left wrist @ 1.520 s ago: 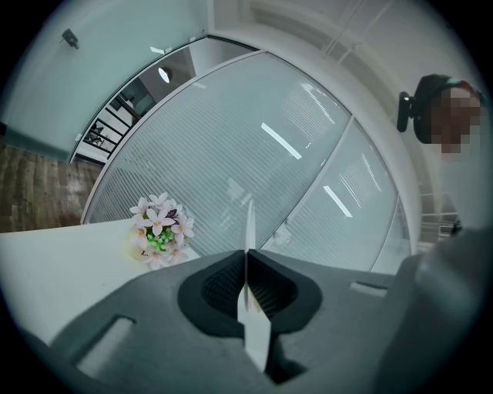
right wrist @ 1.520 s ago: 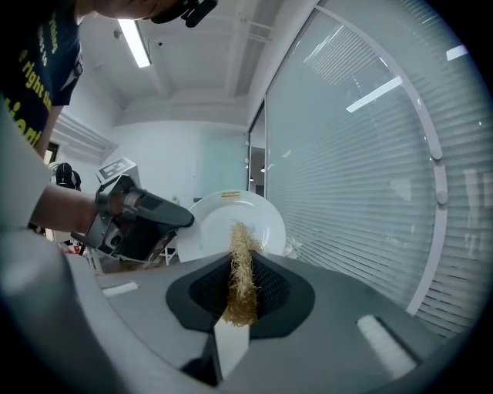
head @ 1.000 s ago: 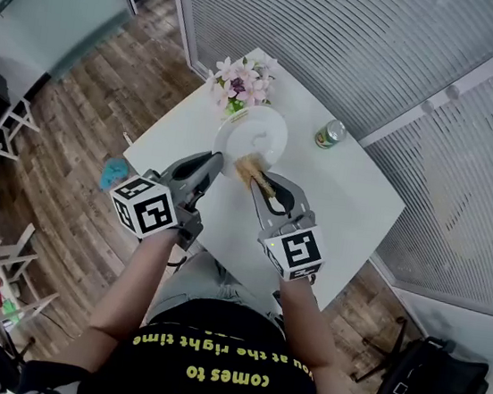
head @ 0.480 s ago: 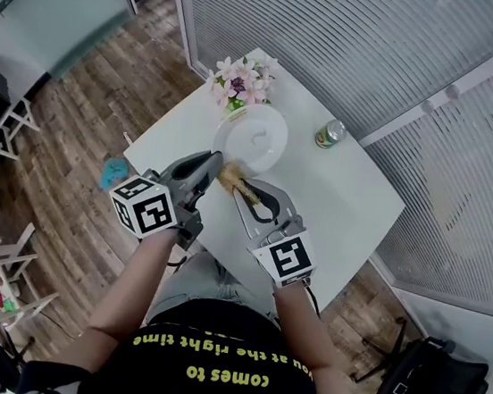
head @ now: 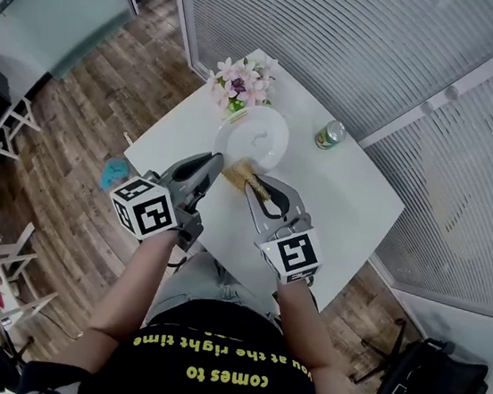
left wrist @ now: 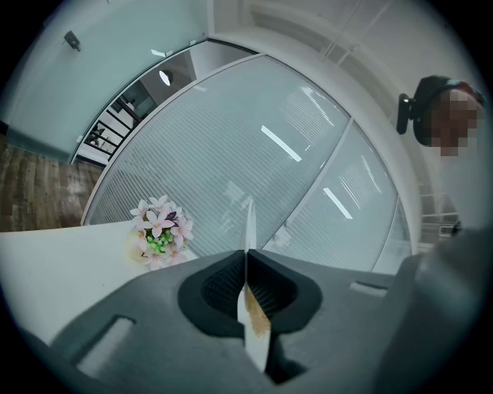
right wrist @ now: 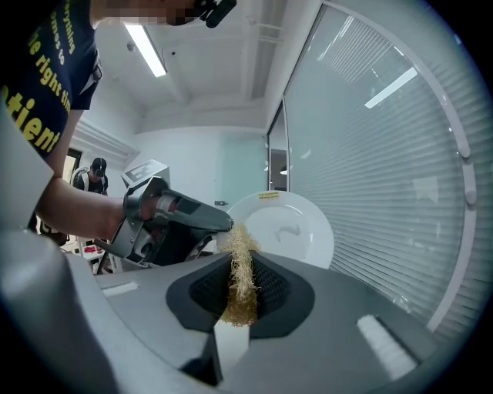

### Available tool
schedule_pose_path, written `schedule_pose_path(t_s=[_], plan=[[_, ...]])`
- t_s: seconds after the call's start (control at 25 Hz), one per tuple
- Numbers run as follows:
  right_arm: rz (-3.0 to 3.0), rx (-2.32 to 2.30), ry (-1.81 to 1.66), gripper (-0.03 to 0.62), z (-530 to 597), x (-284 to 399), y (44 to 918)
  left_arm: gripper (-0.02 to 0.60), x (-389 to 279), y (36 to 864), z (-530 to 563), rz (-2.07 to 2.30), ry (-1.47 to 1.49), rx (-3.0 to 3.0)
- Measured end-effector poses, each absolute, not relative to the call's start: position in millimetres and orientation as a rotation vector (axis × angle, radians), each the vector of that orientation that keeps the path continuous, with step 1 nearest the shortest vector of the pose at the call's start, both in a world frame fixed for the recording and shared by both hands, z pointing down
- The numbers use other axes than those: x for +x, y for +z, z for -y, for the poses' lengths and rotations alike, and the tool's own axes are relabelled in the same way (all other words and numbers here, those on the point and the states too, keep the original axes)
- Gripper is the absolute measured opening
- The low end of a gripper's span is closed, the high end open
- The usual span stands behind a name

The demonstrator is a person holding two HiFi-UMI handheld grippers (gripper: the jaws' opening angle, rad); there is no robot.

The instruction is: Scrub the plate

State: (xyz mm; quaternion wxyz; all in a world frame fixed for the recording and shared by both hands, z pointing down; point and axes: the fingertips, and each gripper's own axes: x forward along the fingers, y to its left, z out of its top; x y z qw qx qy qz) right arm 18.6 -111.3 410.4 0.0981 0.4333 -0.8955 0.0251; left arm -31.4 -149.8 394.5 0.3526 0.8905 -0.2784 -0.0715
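A white plate [head: 259,135] is lifted over the table, and my left gripper [head: 217,161] is shut on its near rim. In the left gripper view the plate [left wrist: 254,344] runs edge-on between the closed jaws of the left gripper [left wrist: 247,269], with a brownish smear on it. My right gripper [head: 250,183] is shut on a straw-coloured fibre scrubber [head: 239,173]. In the right gripper view the scrubber [right wrist: 240,281] stands up between the right gripper's [right wrist: 240,265] pads, its tip by the plate's [right wrist: 289,227] lower left rim, right beside the left gripper [right wrist: 181,218].
The white table [head: 355,197] carries a vase of pink flowers [head: 241,83] just behind the plate and a green can [head: 330,134] to the right. A blue object [head: 114,172] lies on the wood floor at the left. Glass partition walls stand behind.
The right gripper swung the scrubber left toward the left gripper's tip, then came a little back to the right. The left gripper and the plate stayed nearly still.
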Motion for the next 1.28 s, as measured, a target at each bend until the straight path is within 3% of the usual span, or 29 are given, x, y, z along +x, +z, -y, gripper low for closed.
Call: schedule_pose_path(t_s=[0.92, 1.28], plan=[[2.479, 1.550, 0.094, 0.038, 134, 102, 414, 0.009, -31, 390, 148, 0.723, -0.191, 2.311], [2.525, 1.487, 0.118, 0.038, 129, 84, 418, 0.009, -32, 388, 152, 0.742, -0.205, 2.316]])
